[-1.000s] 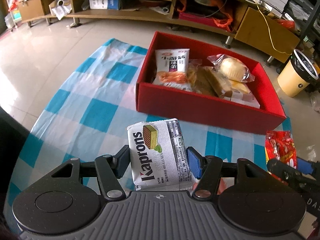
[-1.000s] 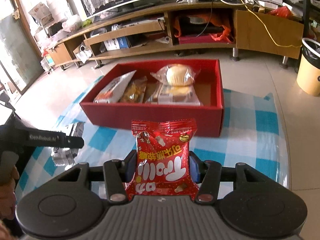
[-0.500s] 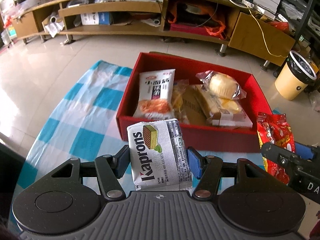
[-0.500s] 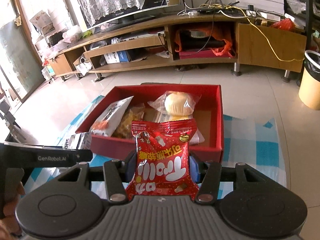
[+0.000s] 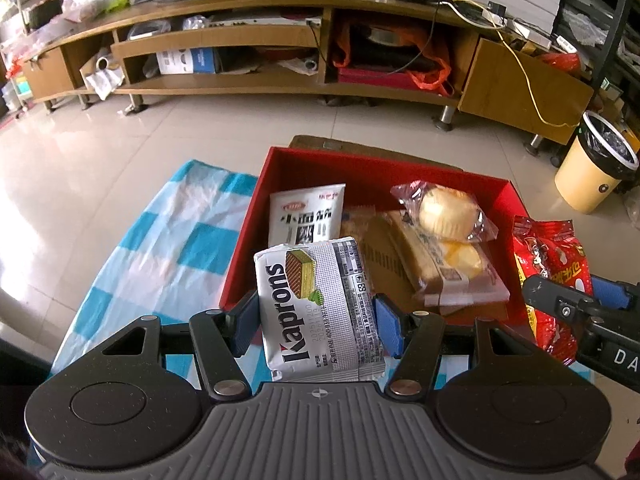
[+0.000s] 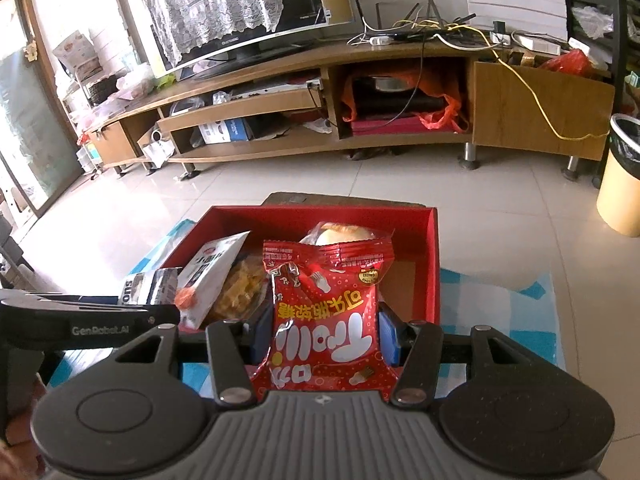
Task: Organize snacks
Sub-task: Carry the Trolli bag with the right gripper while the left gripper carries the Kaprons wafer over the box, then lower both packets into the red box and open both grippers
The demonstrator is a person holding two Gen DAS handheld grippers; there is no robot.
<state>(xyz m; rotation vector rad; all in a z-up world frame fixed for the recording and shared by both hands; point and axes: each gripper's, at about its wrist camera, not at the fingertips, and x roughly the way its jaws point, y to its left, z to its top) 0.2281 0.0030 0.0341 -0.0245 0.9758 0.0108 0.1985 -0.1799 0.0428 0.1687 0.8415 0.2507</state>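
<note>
**A:** What's the room look like?

**B:** Tiled floor (image 5: 100, 152), long wooden TV stand (image 6: 280, 92) across the back with a TV (image 6: 248, 4) on top and clutter on its shelves. Yellow bin (image 5: 592, 168) off to the right. Closer in, a blue-and-white checked cloth (image 5: 160, 240) on the surface below me.

**A:** And the container?

**B:** Red box (image 5: 400, 168) sits on the cloth, open top. Inside: a white noodle-snack pack (image 5: 304, 212) at the left, a brown packet beside it, wrapped sliced cake (image 5: 452, 272) right of that, and a bagged bun (image 5: 444, 210) on top toward the back.

**A:** Your left side?

**B:** My left gripper (image 5: 316, 316) is part closed, blue pads pressing both edges of the Kaprons wafer pack (image 5: 316, 312). Pack stands upright, over the box's near-left wall in the left wrist view.

**A:** Right side?

**B:** My right gripper (image 6: 324, 336) is clamped on the red candy bag (image 6: 328, 312), pads pinching its lower half, bag upright with print upside down to me. It's over the near edge of the box, toward the right end. From the left wrist view the bag shows just beyond the box's right wall.

**A:** Are the two touching?

**B:** No, apart, side by side.
</note>
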